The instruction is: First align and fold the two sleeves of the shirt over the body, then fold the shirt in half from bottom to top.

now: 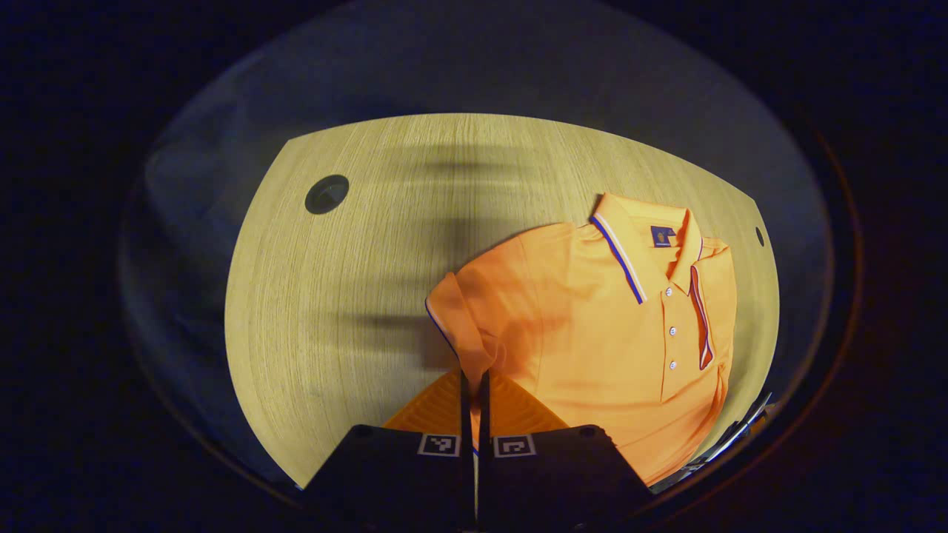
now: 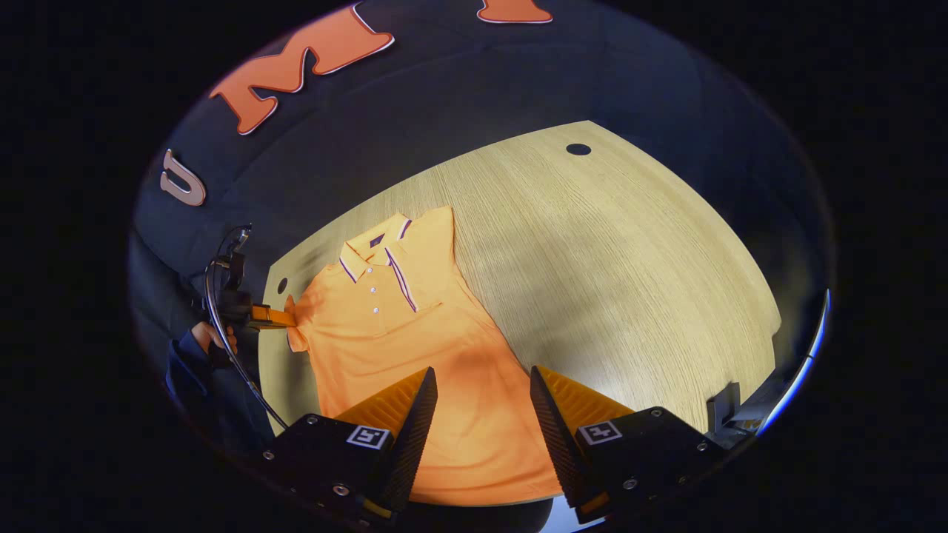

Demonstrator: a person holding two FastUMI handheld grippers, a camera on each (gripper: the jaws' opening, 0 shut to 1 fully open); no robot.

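Pinching the hem of the sleeve (image 1: 463, 314), the left gripper (image 1: 474, 392) has its two ribbed fingers drawn almost together, with the sleeve's cuff edge caught in the narrow slit between them. Ahead of it and to its right, the shirt (image 1: 607, 348), an orange knit polo with a striped collar, a buttoned placket and a small label inside the neck, lies flat on the pale wood-grain tabletop (image 1: 355, 259). A round dark hole (image 1: 326, 194) is cut in the tabletop well off to that gripper's upper left.

In the right gripper view, the right gripper (image 2: 483, 414) hovers with its wedge-shaped, ridged fingers spread wide and nothing between them; the shirt's smooth lower body lies directly under and ahead of the gap. Farther off to its left, the other gripper grips the sleeve tip, held by a hand (image 2: 215, 337) in a dark sleeve.
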